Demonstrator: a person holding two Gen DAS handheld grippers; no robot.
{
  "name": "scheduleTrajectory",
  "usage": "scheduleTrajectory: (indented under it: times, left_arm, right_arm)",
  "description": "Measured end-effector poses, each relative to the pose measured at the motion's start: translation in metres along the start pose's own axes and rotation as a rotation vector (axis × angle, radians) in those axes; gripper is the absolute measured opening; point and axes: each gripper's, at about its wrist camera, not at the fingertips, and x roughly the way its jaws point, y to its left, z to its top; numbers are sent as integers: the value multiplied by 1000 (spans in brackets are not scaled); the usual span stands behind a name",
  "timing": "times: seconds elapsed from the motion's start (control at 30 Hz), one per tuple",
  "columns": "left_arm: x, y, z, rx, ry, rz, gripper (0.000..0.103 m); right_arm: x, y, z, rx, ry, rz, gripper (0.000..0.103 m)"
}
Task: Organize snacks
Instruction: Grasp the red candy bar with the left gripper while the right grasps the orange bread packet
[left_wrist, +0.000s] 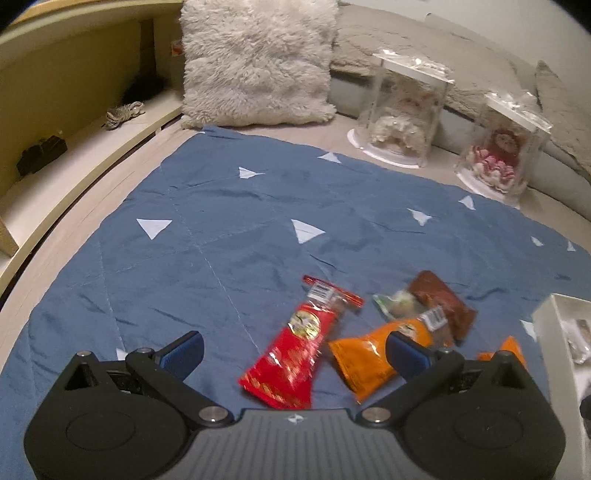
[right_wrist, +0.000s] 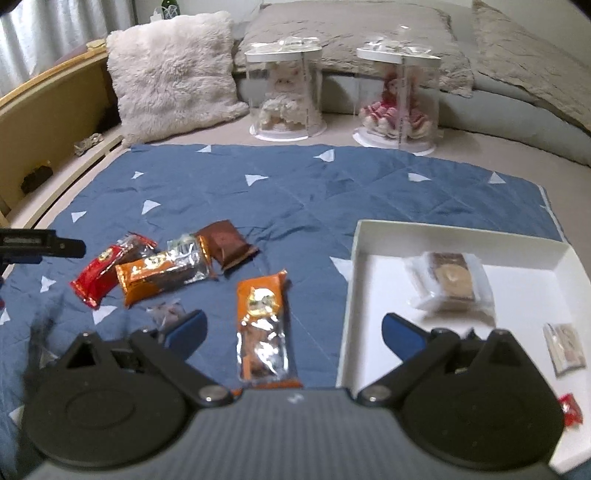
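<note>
Snack packets lie on a blue cloth (right_wrist: 295, 192). A red packet (left_wrist: 295, 350) (right_wrist: 107, 269), an orange packet (left_wrist: 373, 354) (right_wrist: 162, 273), a brown packet (left_wrist: 443, 302) (right_wrist: 225, 245) and a small green-white one (left_wrist: 395, 304) form a cluster. A second orange packet (right_wrist: 264, 325) lies alone, just left of a white box (right_wrist: 354, 258). The box holds a clear-wrapped cake (right_wrist: 450, 280), a small wrapped piece (right_wrist: 565, 347) and a red candy (right_wrist: 570, 408). My left gripper (left_wrist: 293, 350) is open above the red packet. My right gripper (right_wrist: 293, 332) is open over the lone orange packet.
A fluffy white cushion (right_wrist: 173, 74) and two clear doll cases (right_wrist: 284, 88) (right_wrist: 399, 92) stand beyond the cloth. A wooden bed shelf (left_wrist: 74, 155) runs along the left. The left gripper's side shows in the right wrist view (right_wrist: 40, 245). A small dark-wrapped sweet (right_wrist: 168, 312) lies by my right gripper's left finger.
</note>
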Motion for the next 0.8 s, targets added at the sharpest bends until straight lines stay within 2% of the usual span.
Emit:
scheduleTrajectory:
  times: [0.1,0.27,0.4,0.5,0.6,0.67,0.73,0.77,0.8]
  left_arm:
    - [15,3,2,6,8,-2,97]
    - [39,5,0,39,87,0,76]
    - [50,7,-5,60,118,-1,73]
    - [53,9,-7,72,130,-9,69]
    - [54,8,-9,93,165,-9,58]
    - [52,7,-10,102,187,-5,55]
    - [48,8,-12,108,211,-7,53]
    - [45,10,-13,104,225,-10,52]
    - [42,12,-15,97,237,-14,52]
  right_arm:
    - [15,5,4,-11,30,40,86]
    - [42,12,5,-46,90,59,75]
    - [62,17,4,-76,146,75,71]
    - [78,23,2,-114,176,41,70]
    - [89,25,-1,-139,201,19,67]
    - [98,28,-4,-167,224,8,59]
    - [101,32,-8,-209,226,-7,58]
    - [102,33,-7,-219,231,-1,48]
    - [101,33,-7,-211,239,11,47]
